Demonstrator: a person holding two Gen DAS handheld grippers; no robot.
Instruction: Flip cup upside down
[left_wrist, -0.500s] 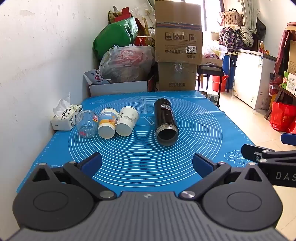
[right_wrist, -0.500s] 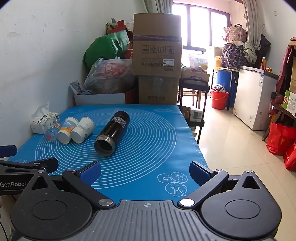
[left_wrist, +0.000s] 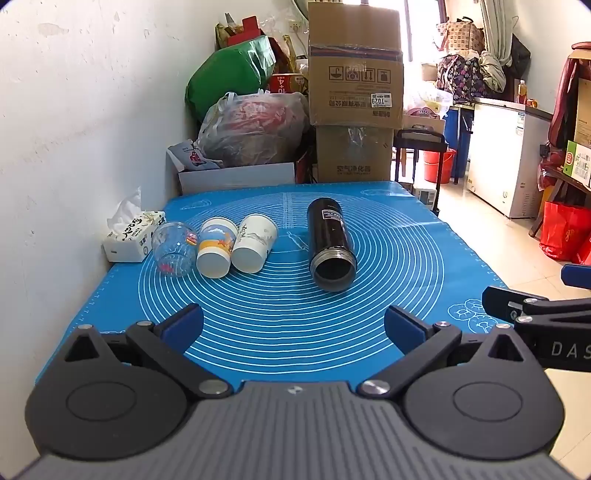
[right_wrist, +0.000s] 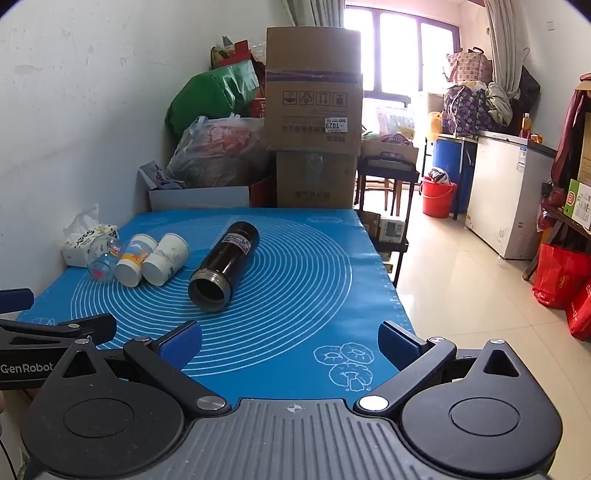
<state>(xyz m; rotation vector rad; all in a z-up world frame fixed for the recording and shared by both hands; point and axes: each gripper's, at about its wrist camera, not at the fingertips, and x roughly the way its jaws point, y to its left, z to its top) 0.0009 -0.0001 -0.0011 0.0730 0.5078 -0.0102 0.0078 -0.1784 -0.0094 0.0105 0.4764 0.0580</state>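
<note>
A black thermos cup (left_wrist: 331, 243) lies on its side on the blue mat (left_wrist: 388, 240), its open mouth toward me; it also shows in the right wrist view (right_wrist: 224, 263). Left of it lie a clear plastic cup (left_wrist: 173, 249), a printed paper cup (left_wrist: 217, 246) and a white paper cup (left_wrist: 255, 243), all on their sides. My left gripper (left_wrist: 293, 326) is open and empty at the mat's near edge. My right gripper (right_wrist: 290, 343) is open and empty near the mat's front right corner.
A tissue pack (left_wrist: 133, 236) sits against the white wall at the left. Cardboard boxes (left_wrist: 354, 92) and stuffed bags (left_wrist: 255, 129) stand behind the table. The table's right edge drops to a tiled floor (right_wrist: 480, 295) with a white freezer (right_wrist: 509, 192).
</note>
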